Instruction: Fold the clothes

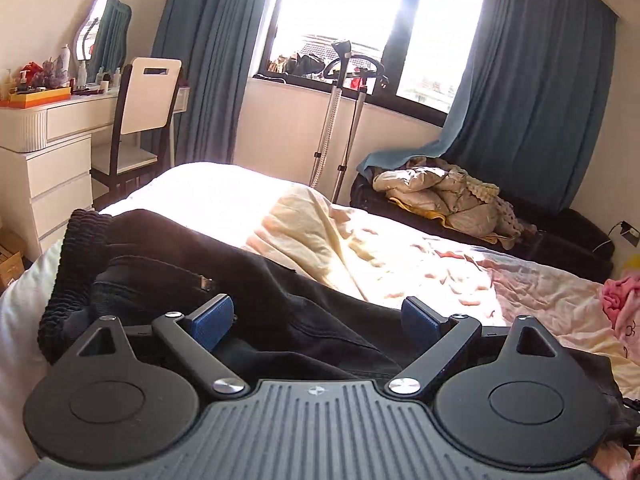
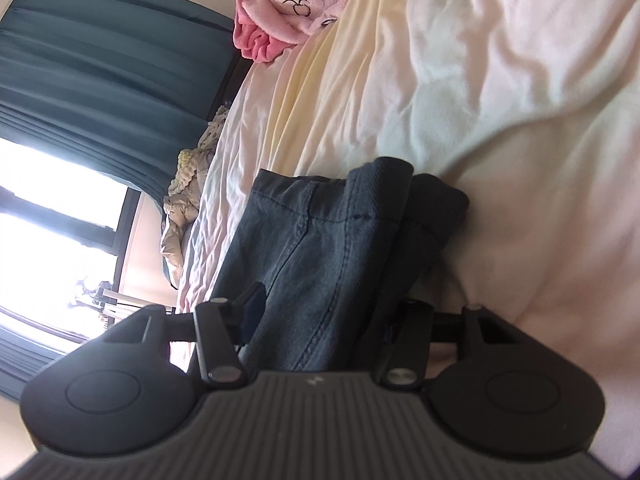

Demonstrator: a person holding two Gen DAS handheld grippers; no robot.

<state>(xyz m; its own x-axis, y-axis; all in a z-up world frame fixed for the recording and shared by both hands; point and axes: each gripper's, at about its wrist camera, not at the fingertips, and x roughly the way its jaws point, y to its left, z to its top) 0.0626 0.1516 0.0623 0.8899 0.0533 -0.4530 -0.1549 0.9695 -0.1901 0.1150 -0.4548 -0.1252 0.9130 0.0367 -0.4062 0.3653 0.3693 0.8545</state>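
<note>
- Here my left claw (image 1: 316,318) stands wide over the dark trousers (image 1: 280,300) on the bed (image 1: 420,264).
- My right claw (image 2: 320,320) grips a folded trouser leg (image 2: 332,248), near the pink garment (image 2: 288,4).

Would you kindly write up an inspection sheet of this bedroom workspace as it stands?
Surface: bed with rumpled cream and pink bedding, sunlit.
Job's things: dark trousers lie across the bed, ribbed waistband at the left; the hem end is bunched.
Clutter: pink fleece garment on the bed; beige padded jacket on a dark bench.
Grippers: left gripper open over the trousers; right gripper shut on the trousers.
Cables: a cable at the wall socket.
Surroundings: teal curtains, window, garment steamer stand, white chair, cluttered dressing table with mirror.
</note>
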